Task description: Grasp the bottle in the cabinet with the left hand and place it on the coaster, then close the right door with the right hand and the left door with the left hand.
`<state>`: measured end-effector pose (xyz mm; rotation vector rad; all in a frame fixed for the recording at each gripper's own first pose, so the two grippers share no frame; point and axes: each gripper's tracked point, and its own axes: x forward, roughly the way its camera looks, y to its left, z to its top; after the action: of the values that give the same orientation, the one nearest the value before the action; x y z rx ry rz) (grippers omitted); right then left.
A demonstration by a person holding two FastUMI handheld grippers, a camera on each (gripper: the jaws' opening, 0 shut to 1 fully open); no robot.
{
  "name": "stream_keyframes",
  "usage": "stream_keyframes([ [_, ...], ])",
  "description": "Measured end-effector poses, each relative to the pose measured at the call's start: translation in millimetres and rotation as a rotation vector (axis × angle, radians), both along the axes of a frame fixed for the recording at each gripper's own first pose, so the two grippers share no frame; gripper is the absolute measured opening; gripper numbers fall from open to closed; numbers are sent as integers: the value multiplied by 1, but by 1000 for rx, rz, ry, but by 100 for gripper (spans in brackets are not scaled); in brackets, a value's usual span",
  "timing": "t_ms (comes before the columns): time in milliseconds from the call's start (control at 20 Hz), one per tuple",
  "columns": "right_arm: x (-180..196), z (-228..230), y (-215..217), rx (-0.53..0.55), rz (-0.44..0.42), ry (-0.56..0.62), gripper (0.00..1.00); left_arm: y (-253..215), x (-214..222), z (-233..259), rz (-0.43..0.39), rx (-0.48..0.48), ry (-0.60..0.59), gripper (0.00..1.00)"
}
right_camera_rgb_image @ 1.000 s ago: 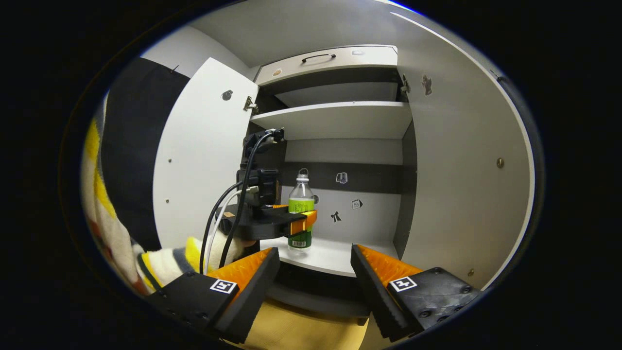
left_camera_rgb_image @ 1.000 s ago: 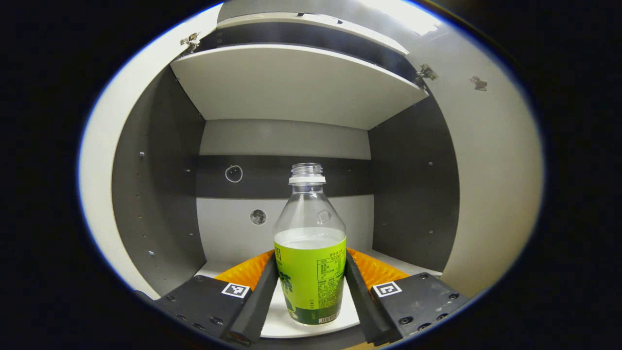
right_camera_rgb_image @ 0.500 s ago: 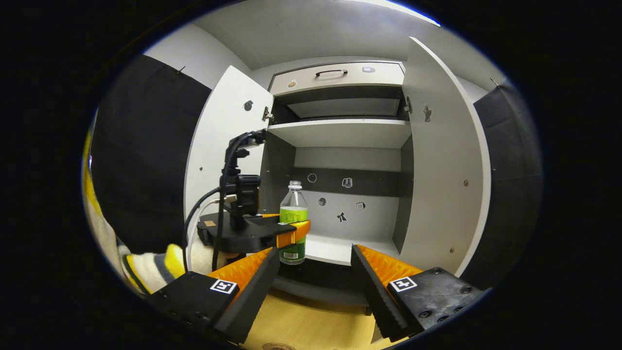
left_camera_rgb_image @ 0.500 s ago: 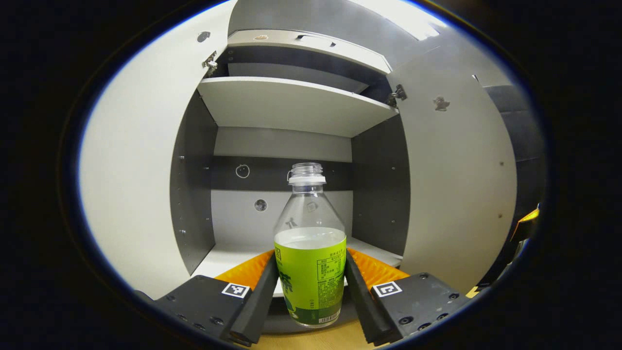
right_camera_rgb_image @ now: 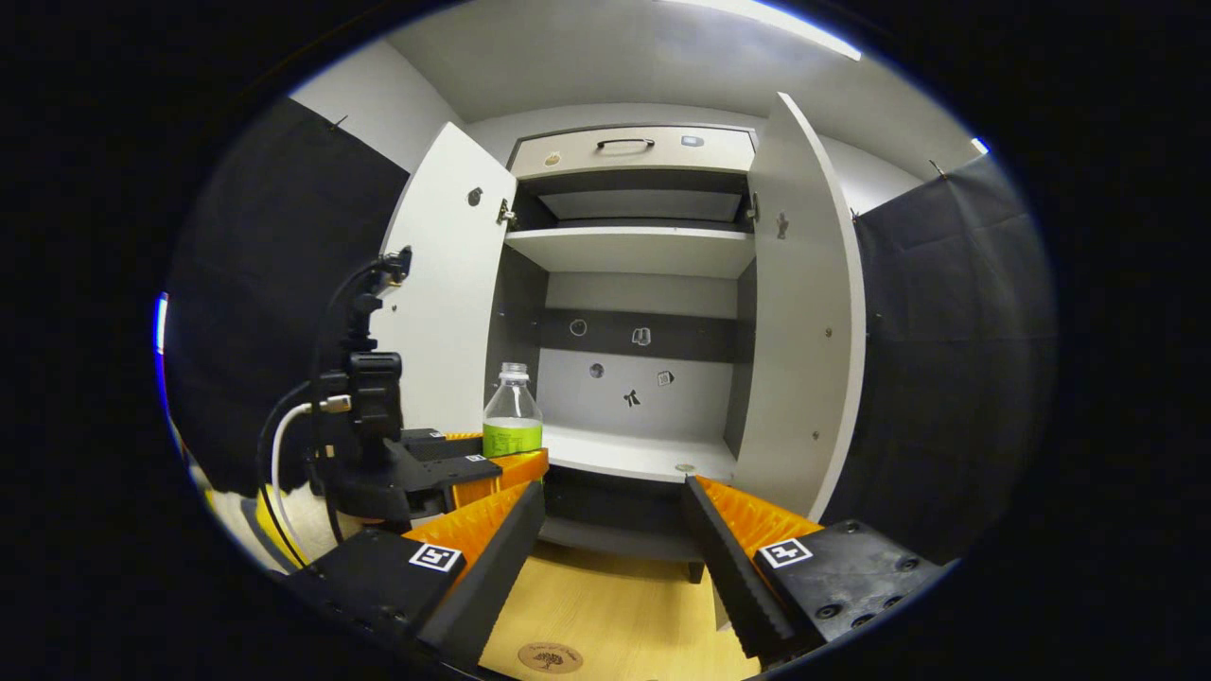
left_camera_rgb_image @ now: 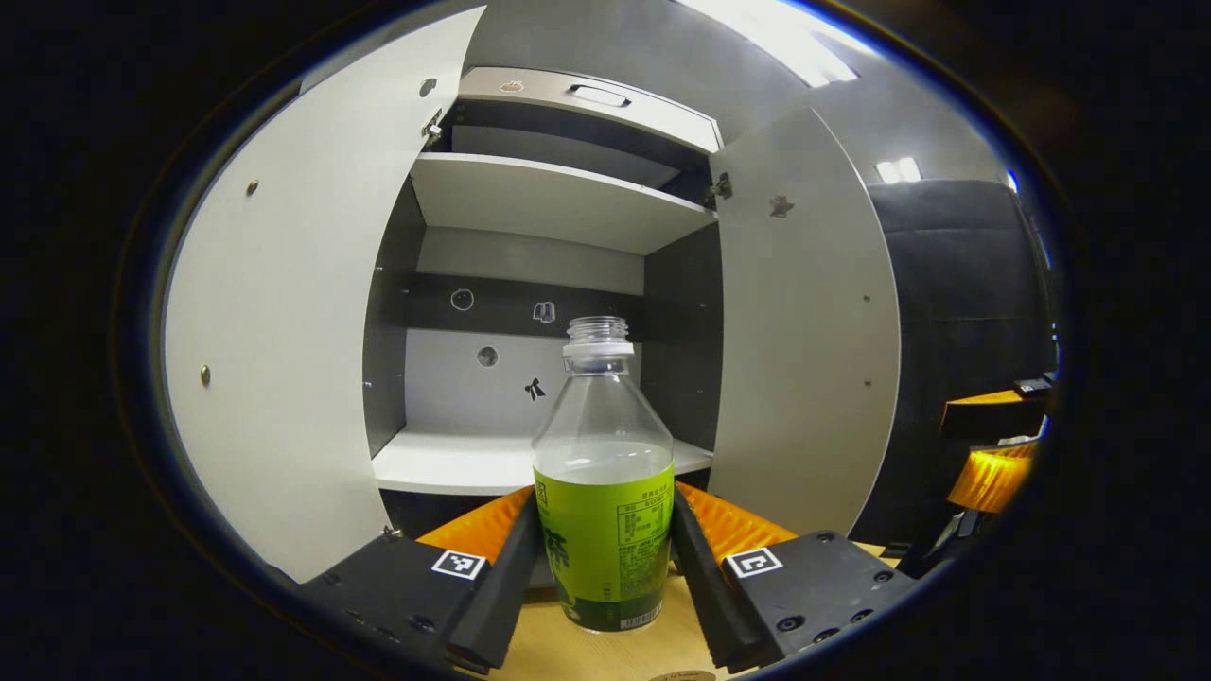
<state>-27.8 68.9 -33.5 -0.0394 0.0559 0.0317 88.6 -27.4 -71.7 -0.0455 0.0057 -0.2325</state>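
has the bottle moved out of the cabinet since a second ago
Yes. In the right gripper view the bottle, held by the left gripper, has come off the cabinet shelf, toward the camera and left of it, now over the wooden table.

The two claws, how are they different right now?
The left claw is squeezed on the bottle from both sides; the right claw holds nothing. The left claw's jaws sit close together; the right claw's stand wide open. Both point toward the open cabinet above the wooden table.
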Motion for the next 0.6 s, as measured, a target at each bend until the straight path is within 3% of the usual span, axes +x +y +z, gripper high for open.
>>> stream_keyframes([
  [350,-9,-31,-34,22,-48,90,98,-43,-41,-59,-57,-4,10,77],
  [600,-7,-51,-44,67,13,126,98,-72,-61,-118,-36,26,28,77],
])
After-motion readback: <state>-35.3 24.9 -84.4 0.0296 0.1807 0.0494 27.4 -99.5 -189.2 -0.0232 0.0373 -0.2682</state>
